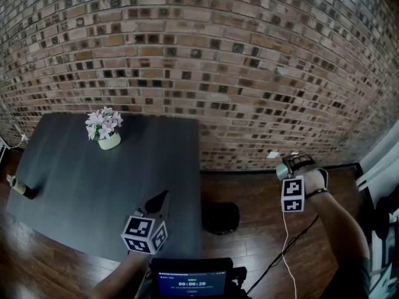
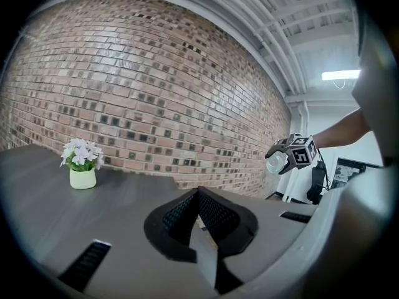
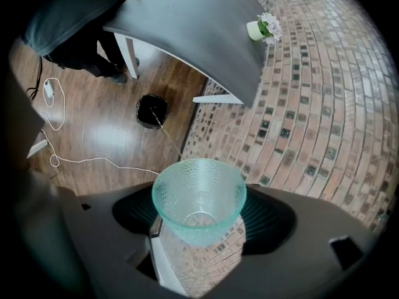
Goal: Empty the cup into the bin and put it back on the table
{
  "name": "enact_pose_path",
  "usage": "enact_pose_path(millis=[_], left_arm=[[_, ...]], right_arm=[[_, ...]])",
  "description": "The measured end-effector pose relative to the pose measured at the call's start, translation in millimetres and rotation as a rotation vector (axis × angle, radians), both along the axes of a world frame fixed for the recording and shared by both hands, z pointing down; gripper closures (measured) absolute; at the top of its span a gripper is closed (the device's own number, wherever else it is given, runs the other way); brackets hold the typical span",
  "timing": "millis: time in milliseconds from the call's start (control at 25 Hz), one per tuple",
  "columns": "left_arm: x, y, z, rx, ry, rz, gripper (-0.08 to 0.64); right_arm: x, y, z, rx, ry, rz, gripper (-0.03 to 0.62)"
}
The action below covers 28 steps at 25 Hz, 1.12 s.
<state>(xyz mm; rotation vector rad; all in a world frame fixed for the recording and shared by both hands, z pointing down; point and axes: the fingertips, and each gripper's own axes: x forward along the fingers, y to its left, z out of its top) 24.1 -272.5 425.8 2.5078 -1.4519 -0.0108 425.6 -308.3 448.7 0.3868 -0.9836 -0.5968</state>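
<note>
One cup clamped in right hand-held gripper

The head view is looking steeply down on the counter. Both gripper views are facing the brick wall, all three sharing the flower pot.

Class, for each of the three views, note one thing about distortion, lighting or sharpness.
Head view: the brick wall bows like a barrel. Left gripper view: the ceiling light burns out white inside a dark round border. Right gripper view: the glass cup is sharp, while the table curves.
</note>
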Motion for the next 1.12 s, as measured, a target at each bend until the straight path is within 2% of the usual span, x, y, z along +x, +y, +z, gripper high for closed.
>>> enact_pose_path(millis=[200,400,480,640,920,1120], left_arm=[[-2.1,0.4,-1.0,-0.001,-0.003,-0.004,0.56],[-4.0,1.7,0.0,0.0,-0.004,-0.006,0.56],[-6.5,2.2,0.4,0.002,-0.004,-0.011,0.56],[-13.3,3.8,-2.4,0.012,-0.011,-0.015,0.56],[-21.8,7.9,-6.4,0.018,-0.027,-0.022,0.56],[-20.1,14.6,-6.4,0.016,-0.04,-0.011,0.56]], right_arm=[[1.6,1.7,4.0,0.0,-0.011,0.008,0.199],[-0.3,-0.7,0.6,0.047,-0.111,0.062,0.198],[0.8,-1.1,0.7,0.08,-0.195,0.108,0.198],[-3.4,0.5,2.6,0.159,-0.423,0.187,0.199],[-5.2,5.4,7.7,0.24,-0.809,0.304,0.198],[-14.3,8.6,0.4,0.286,-0.995,0.35,0.198]])
